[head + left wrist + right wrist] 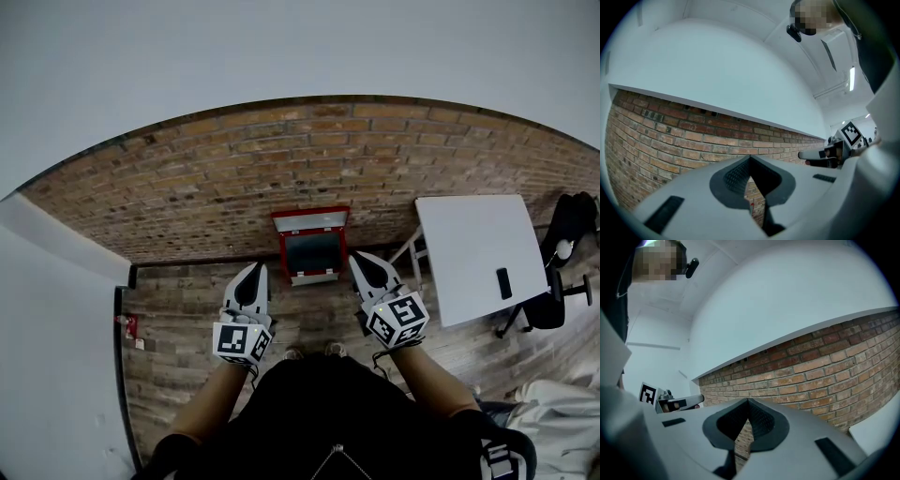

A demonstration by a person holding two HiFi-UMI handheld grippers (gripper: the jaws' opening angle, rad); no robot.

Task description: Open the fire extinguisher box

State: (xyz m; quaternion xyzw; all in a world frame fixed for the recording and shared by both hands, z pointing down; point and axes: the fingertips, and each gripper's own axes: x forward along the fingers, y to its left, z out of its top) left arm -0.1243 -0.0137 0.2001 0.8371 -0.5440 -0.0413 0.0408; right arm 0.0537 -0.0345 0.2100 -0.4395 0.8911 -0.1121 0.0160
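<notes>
Stands facing a brick wall [281, 159], with one gripper in each hand, both held out level before the body and both pointing toward the wall. Holds the left gripper [254, 270] fully closed: in the left gripper view, dark ribbed pads [736, 177] pressed together at the tip, only a thin slit lower down, nothing caught there, just bricks behind. Holds the right gripper [366, 266] in the same way: in the right gripper view, pads joined at the tip, no thing between them, again only the bricks beyond. In each gripper view, also visible at the side, the other gripper with its marker cube, level and apart from this one. As for the fire extinguisher box [310, 248]: placed low against the brick wall, lower edge down on the wooden floor [187, 319], red frame around a dark panel, pale strip at the bottom. In the head view, seen between the two gripper tips and beyond them, touched by neither, a little nearer to the right one. To the right of the box, close to the wall, a white table [469, 244] with a small black thing [503, 282] lying near its edge, and past the table a black chair [562, 272]. Above the bricks, only plain white wall.
</notes>
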